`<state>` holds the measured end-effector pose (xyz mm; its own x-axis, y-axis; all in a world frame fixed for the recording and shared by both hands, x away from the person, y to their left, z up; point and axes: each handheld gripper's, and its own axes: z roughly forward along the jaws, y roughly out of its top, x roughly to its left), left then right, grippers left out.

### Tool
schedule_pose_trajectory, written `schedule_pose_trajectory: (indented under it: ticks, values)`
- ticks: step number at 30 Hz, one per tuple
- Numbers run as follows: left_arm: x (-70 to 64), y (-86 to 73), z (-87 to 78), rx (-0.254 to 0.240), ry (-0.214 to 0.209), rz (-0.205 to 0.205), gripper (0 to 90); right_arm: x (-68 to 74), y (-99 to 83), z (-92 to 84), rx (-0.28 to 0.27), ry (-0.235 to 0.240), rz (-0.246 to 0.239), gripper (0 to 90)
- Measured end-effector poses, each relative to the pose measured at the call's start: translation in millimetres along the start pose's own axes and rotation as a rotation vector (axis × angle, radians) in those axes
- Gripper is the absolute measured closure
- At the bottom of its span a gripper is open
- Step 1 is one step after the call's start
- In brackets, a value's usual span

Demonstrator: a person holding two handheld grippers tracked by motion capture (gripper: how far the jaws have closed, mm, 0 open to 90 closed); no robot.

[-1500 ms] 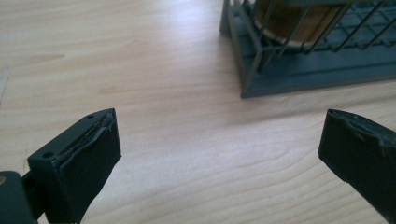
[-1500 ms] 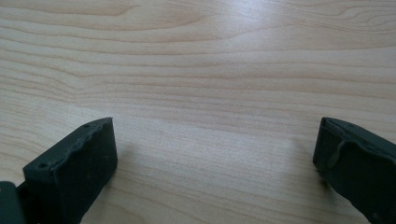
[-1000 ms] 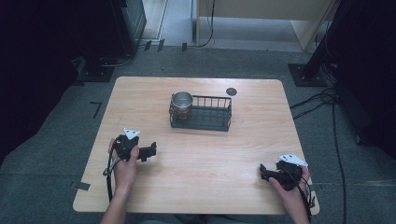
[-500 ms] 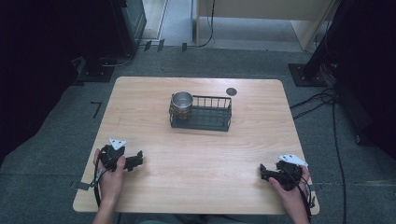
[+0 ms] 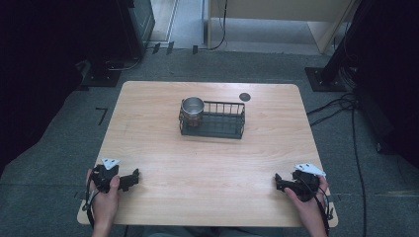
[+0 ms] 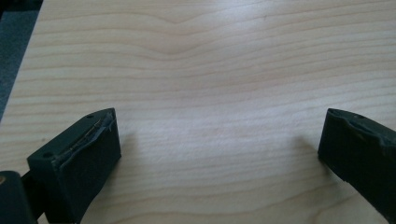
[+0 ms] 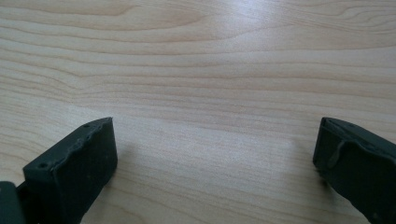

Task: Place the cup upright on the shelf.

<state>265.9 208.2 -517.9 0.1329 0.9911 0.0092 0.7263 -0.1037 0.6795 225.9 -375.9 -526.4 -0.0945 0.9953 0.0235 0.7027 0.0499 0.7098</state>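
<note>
A black wire basket stands on the wooden table toward the far middle, with a shiny metal cup upright in its left end. My left gripper rests near the table's front left corner, held in a hand; in the left gripper view its jaws stand wide apart over bare wood. My right gripper lies near the front right corner, also open, with nothing between its fingers. Both grippers are far from the basket.
A small dark round disc lies on the table behind the basket's right end. Cables run over the grey floor to the right. Dark stands and equipment ring the table's far side.
My left gripper has drawn back toward the front left corner of the table and lower down. The right gripper, the basket and the cup have stayed put.
</note>
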Motion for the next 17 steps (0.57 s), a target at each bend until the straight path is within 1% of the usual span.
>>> schedule_pose_trajectory:
  ticks: [2, 4, 6, 17]
  values:
    - [1.5, -2.4, -0.8, -0.012, -0.008, 0.006, 0.0, 0.1, 0.0, 0.0, -0.001, 0.000, 0.001, 0.0]
    - [2.4, -3.0, -1.7, -0.008, -0.015, 0.015, 0.0, 0.1, 0.0, 0.0, 0.000, 0.000, 0.001, 0.0]
    - [2.6, -3.4, -2.2, -0.007, -0.017, 0.016, 0.0, 0.1, -0.1, 0.0, 0.000, 0.000, 0.001, 0.0]
    - [1.2, -3.0, -1.6, -0.009, -0.006, 0.004, 0.0, 0.0, 0.0, 0.0, 0.000, 0.000, 0.001, 0.0]
